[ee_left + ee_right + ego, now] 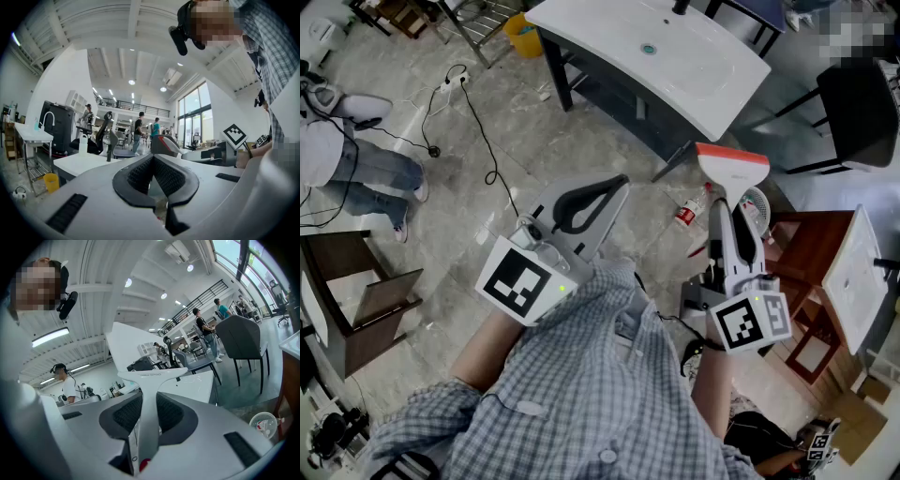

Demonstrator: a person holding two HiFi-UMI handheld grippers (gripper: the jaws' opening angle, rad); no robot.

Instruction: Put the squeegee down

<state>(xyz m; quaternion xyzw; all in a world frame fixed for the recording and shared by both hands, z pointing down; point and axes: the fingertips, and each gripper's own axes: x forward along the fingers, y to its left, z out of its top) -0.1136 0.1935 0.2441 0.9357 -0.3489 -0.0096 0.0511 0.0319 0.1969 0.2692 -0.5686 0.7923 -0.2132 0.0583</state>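
The squeegee (731, 167) is white with an orange-red blade edge, and it is held up in the air over the floor. My right gripper (722, 223) is shut on its handle. In the right gripper view the squeegee's T-shaped head (152, 375) stands just past the pads, with the handle pinched between them at my right gripper (150, 401). My left gripper (617, 184) hovers to the left of it, shut with nothing in it. In the left gripper view the black pads of my left gripper (152, 157) meet at their tips.
A white washbasin counter (675, 66) stands ahead, with a yellow bucket (522, 36) beyond it. A cable (478, 122) runs over the stone floor. A small bottle (686, 212) lies below the squeegee. A wooden stool (811, 253) and a black chair (858, 112) are at right, a person's legs (366, 164) at left.
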